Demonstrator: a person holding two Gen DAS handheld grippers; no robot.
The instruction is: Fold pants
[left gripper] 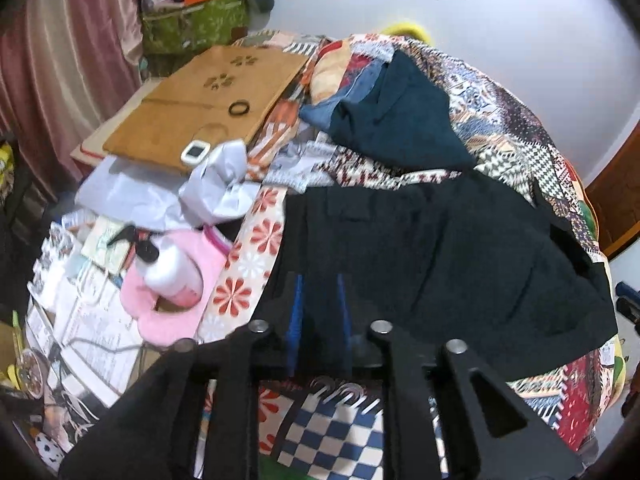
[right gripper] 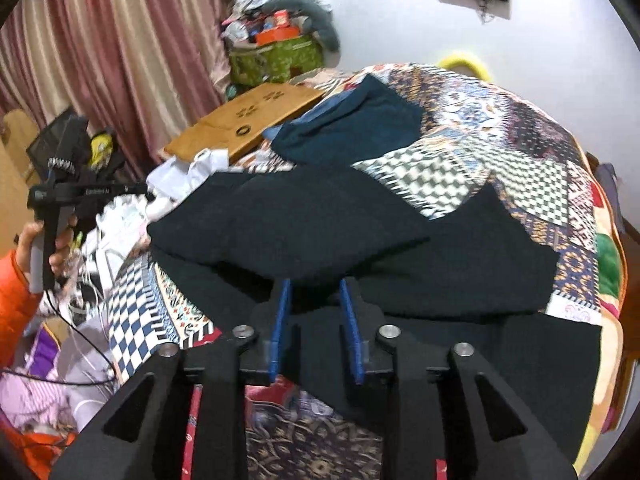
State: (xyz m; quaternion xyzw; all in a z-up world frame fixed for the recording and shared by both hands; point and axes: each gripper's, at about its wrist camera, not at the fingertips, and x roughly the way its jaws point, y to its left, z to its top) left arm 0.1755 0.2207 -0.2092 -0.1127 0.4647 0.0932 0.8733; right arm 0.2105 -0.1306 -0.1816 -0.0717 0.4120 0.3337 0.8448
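where the patchwork quilt (right gripper: 460, 168) covers the bed, the black pants (right gripper: 320, 216) lie spread flat on it, folded over on themselves so that an upper layer overlaps a lower one. in the right wrist view their long axis runs across the picture from the left side, near the white cloth (right gripper: 192, 172), to the right edge of the bed, and the near hem lies just below the camera; which end is the waist cannot be told from that view. in the left wrist view the same pants (left gripper: 440, 248) stretch from the gripper toward the right, and a straight seamed edge with what looks like a pocket flap faces away, toward the dark teal garment (left gripper: 400, 120) that lies farther up the bed, apart from the pants. the right gripper (right gripper: 316, 292) points down at the near fold, its blue-padded fingers (right gripper: 283, 312) standing a narrow way apart with black cloth between and under them; the pads do not appear to press on the fabric. the left gripper (left gripper: 318, 296) likewise points down at the left end of the pants, fingers (left gripper: 297, 300) narrowly parted, with dark cloth showing in the gap and no clear pinch. in the right wrist view that left gripper (right gripper: 60, 192) appears at the far left, held in a hand (right gripper: 44, 240) with an orange sleeve (right gripper: 12, 296). a wooden tray (left gripper: 208, 96) rests beyond the bed's left side.
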